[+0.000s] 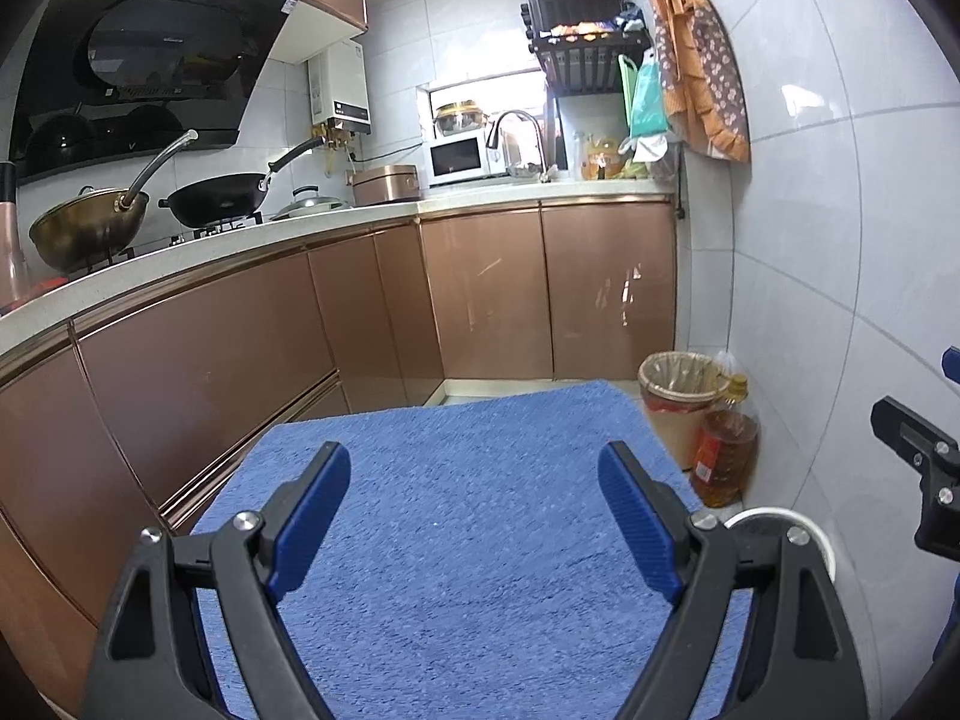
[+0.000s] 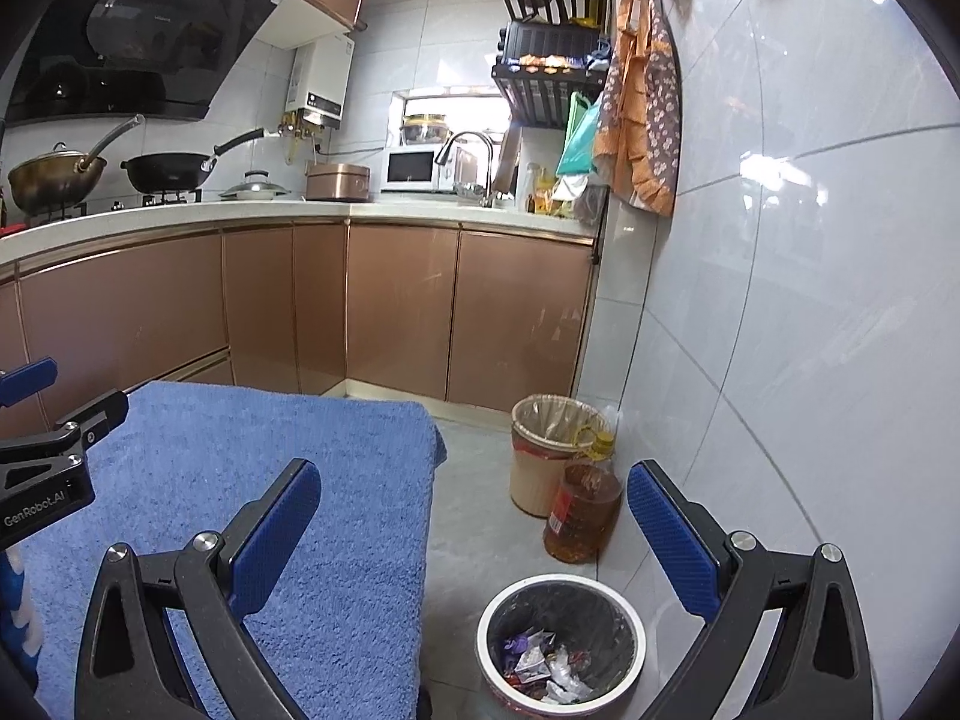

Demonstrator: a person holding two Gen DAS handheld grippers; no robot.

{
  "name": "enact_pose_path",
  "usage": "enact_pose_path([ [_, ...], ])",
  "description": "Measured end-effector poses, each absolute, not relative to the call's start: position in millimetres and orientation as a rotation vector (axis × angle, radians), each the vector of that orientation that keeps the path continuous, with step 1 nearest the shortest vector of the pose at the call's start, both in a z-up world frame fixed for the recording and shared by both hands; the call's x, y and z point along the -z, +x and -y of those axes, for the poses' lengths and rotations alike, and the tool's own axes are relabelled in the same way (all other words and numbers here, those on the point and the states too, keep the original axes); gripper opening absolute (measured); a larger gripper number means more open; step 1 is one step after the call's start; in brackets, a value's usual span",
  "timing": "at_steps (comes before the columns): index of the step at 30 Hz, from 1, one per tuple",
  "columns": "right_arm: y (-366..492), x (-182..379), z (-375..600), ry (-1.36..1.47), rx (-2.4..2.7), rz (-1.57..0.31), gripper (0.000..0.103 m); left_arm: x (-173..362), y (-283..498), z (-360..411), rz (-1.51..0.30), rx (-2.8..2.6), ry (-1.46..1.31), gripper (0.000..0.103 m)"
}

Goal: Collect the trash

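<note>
Blue ribbed pads line both tools, and both stand wide apart with nothing between them. The left tool (image 1: 474,504) hangs over a blue towel (image 1: 468,540) spread across the surface, not touching it as far as I can tell. The right tool (image 2: 474,525) sits to the right of it, its left finger over the towel's right edge and its right finger out over the floor.

Below the right tool, on the grey floor just beside the surface, stands a small white-rimmed bin (image 2: 561,648) with a dark liner. The trash (image 2: 543,663) lies in its bottom: crumpled wrappers, purple, white and red. Farther along the right wall stands a bottle of amber oil (image 2: 581,504), touching or nearly touching a taller beige bin (image 2: 543,456) lined with a clear bag.

Beyond that, copper-coloured cabinets (image 2: 396,306) run under a pale countertop carrying a black wok (image 2: 165,171), a brass-coloured pot, a rice cooker, a white microwave (image 2: 417,167) and a tap. An orange patterned apron (image 2: 645,102) hangs on the tiled right wall.
</note>
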State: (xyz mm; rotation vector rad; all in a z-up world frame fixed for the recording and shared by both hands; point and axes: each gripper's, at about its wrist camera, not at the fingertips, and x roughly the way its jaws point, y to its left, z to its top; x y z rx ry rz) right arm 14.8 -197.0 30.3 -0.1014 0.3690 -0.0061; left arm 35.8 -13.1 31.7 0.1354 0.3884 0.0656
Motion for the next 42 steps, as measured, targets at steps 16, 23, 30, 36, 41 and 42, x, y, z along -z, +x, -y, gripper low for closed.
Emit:
enact_pose_path([
  [16,35.9,-4.9,204.1,-0.072,0.013,-0.437,0.103,-9.0,56.6,22.1,-0.436,-0.063,0.186,0.084],
  [23,38.4,-2.6,206.3,-0.066,0.014,-0.447,0.103,-6.1,58.6,23.8,-0.443,-0.06,0.189,0.084],
  [30,39.4,-3.9,206.7,-0.068,0.014,-0.446,0.103,-5.3,57.7,25.5,-0.443,-0.061,0.188,0.084],
  [36,36.8,-4.3,206.4,-0.069,0.016,-0.439,0.103,-5.2,57.8,26.7,-0.444,-0.057,0.188,0.084],
  [41,35.4,-4.9,206.5,-0.068,0.016,-0.436,0.103,-4.5,54.7,30.5,-0.439,-0.055,0.19,0.084],
  [42,35.2,-5.2,206.6,-0.068,0.016,-0.435,0.103,-4.5,54.8,30.1,-0.439,-0.054,0.189,0.084],
])
